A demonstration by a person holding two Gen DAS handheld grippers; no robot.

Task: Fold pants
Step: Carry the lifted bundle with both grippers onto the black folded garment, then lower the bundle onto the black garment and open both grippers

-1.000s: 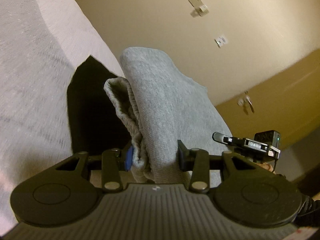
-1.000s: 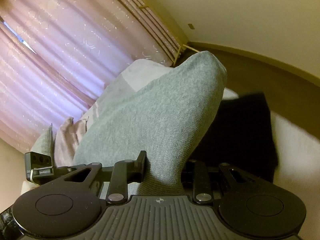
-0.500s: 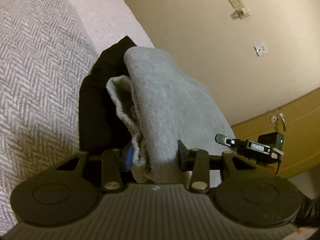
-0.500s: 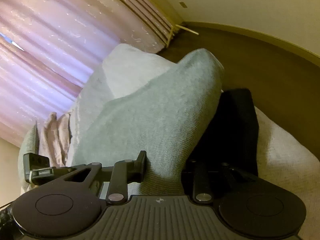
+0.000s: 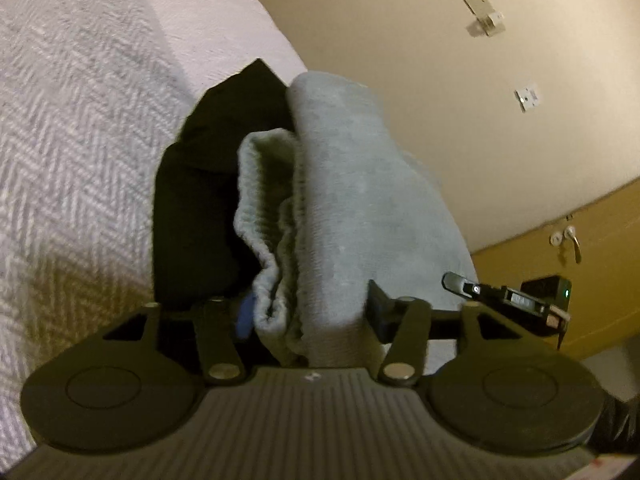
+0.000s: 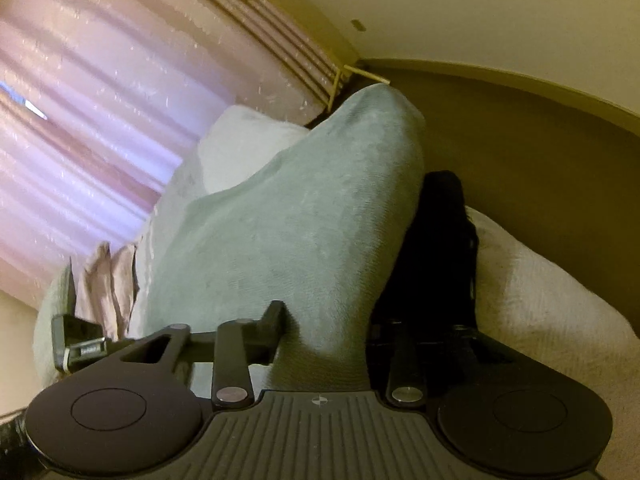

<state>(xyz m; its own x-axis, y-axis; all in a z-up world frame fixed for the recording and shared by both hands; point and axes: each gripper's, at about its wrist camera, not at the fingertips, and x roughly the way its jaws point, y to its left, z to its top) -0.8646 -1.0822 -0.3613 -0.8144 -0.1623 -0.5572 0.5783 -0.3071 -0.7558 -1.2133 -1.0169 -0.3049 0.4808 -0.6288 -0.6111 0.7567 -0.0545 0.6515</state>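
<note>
Left wrist view. The bedspread [image 5: 72, 152], white with a herringbone weave, fills the 9 o'clock side. At 10 o'clock from the left gripper [image 5: 308, 312] lies a black garment [image 5: 200, 208] on the bed. The pants [image 5: 344, 208] are light grey, soft knit and folded into several layers: a ribbed, gathered edge curls open on their 9 o'clock side, and a smooth outer layer arches over toward 12 o'clock. The folded bundle sits between the jaws, which have just been opening. The blue pad at 9 o'clock and the black finger at 3 o'clock stand right at the cloth; whether they still press on it cannot be told. At 3 o'clock the right gripper [image 5: 508, 300] shows as a dark tip, with a beige wall [image 5: 400, 40] and a yellow door [image 5: 580, 280] behind.

Right wrist view. A pink curtain [image 6: 100, 100] spans 9 to 11 o'clock and a pillow [image 6: 240, 140] lies at 11 o'clock. The pants [image 6: 288, 240] rise as a grey hump to 12 o'clock from between the jaws of the right gripper [image 6: 324, 332], which have just been opening. The finger at 9 o'clock touches the cloth; the finger at 3 o'clock is lost in shadow, so the grip cannot be told. The black garment [image 6: 436, 248] lies at 1 o'clock against the pants, the bedspread [image 6: 552, 300] at 3 o'clock.
</note>
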